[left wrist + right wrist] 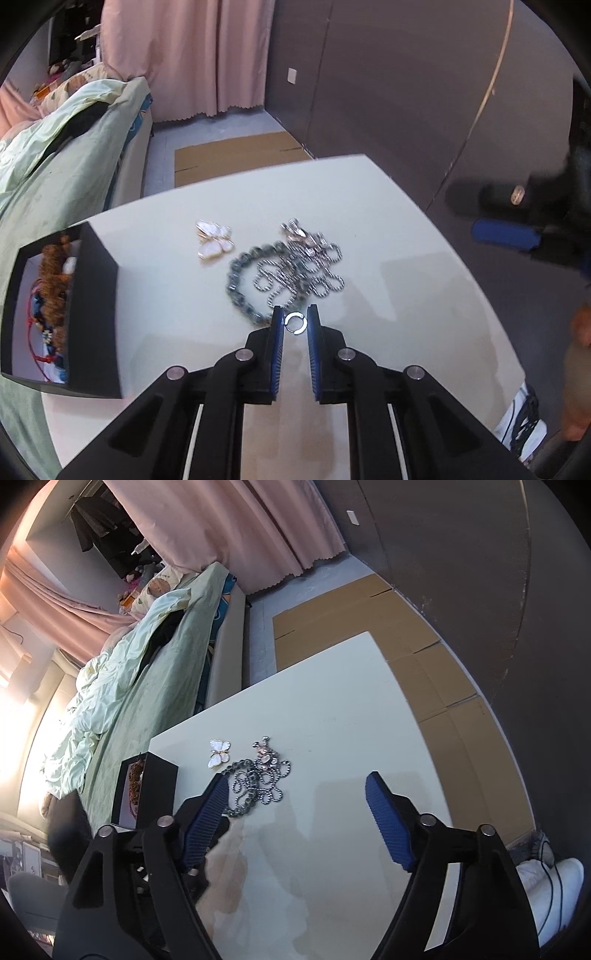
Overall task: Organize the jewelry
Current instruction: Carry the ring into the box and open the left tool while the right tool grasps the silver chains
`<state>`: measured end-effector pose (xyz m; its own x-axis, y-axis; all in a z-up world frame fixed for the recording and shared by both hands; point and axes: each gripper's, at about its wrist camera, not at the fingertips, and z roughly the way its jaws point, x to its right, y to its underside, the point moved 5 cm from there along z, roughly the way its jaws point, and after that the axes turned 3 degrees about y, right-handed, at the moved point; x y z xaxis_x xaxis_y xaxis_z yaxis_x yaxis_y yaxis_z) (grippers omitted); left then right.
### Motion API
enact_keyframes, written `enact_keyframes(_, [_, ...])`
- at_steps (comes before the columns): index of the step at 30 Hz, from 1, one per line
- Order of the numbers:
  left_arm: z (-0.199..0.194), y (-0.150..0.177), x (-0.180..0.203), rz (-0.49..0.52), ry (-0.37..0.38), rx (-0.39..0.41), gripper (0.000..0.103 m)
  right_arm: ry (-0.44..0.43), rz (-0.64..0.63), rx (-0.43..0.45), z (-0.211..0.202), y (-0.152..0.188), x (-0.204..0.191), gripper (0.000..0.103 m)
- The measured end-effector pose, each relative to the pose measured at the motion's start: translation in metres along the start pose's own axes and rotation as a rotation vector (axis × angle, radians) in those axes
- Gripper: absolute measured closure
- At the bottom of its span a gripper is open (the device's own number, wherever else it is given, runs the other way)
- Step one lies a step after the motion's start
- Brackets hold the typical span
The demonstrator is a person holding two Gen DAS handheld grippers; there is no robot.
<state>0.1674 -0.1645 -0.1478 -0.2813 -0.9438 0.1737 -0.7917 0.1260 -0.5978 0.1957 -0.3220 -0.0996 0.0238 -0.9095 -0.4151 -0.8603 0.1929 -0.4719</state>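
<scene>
A small silver ring (296,324) lies on the white table (388,240) between the tips of my left gripper (295,317). The jaws stand narrowly apart around the ring, and I cannot tell whether they touch it. Just beyond lie a dark beaded bracelet (240,284), a tangled silver chain (295,273), a silver clip (301,236) and a white butterfly brooch (215,240). My right gripper (295,790) is open and empty above the table, nearer than the jewelry pile (258,779) and the brooch (219,752).
A black jewelry box (70,310), open, holds brown beads and red cords at the table's left edge; it also shows in the right wrist view (147,790). A bed with green bedding (55,155) stands beyond. Cardboard (424,657) lies on the floor.
</scene>
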Motion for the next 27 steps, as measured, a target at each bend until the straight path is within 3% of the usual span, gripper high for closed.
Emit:
enact_keyframes(9, [-0.03, -0.019, -0.029, -0.079, 0.013, 0.066, 0.092, -0.048, 0.013, -0.033, 0.026, -0.001, -0.015, 0.062])
enact_keyframes(17, [-0.046, -0.032, -0.055, -0.13, 0.023, 0.099, 0.092, -0.049, 0.017, -0.091, 0.065, -0.004, -0.026, 0.063])
enact_keyframes(27, [-0.053, -0.047, -0.078, -0.169, 0.036, 0.126, 0.092, 0.023, -0.045, -0.121, 0.099, -0.011, -0.038, 0.066])
